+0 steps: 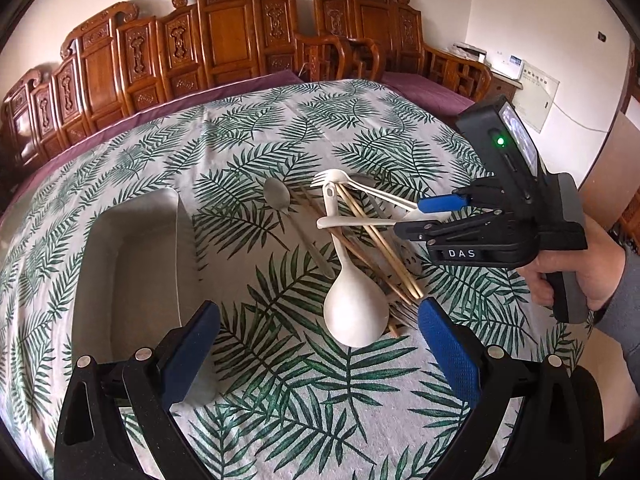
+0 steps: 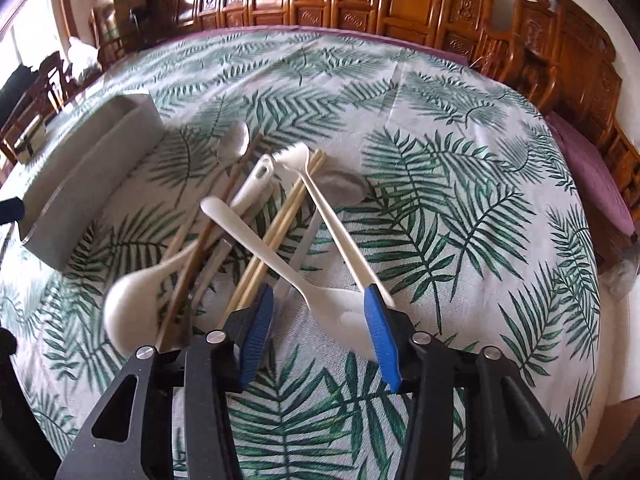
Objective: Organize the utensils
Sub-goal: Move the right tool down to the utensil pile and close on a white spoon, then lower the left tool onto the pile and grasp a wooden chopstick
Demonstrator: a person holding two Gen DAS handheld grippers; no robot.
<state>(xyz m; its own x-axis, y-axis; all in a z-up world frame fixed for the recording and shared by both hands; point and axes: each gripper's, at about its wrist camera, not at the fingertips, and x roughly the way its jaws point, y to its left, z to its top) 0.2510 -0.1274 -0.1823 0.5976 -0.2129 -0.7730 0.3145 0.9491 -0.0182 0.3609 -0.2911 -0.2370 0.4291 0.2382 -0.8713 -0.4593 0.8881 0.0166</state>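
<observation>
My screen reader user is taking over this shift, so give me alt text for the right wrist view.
The right gripper hangs open over a tangled pile of utensils on a leaf-print tablecloth, its blue pads either side of a white plastic spoon's bowl. The pile also holds a white ladle, white fork, chopsticks and metal spoons; a grey tray waits at left.

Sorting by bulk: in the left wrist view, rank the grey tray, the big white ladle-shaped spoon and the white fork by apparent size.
1. grey tray
2. white ladle-shaped spoon, though it lies nearer the camera
3. white fork, thinnest and farther away
</observation>
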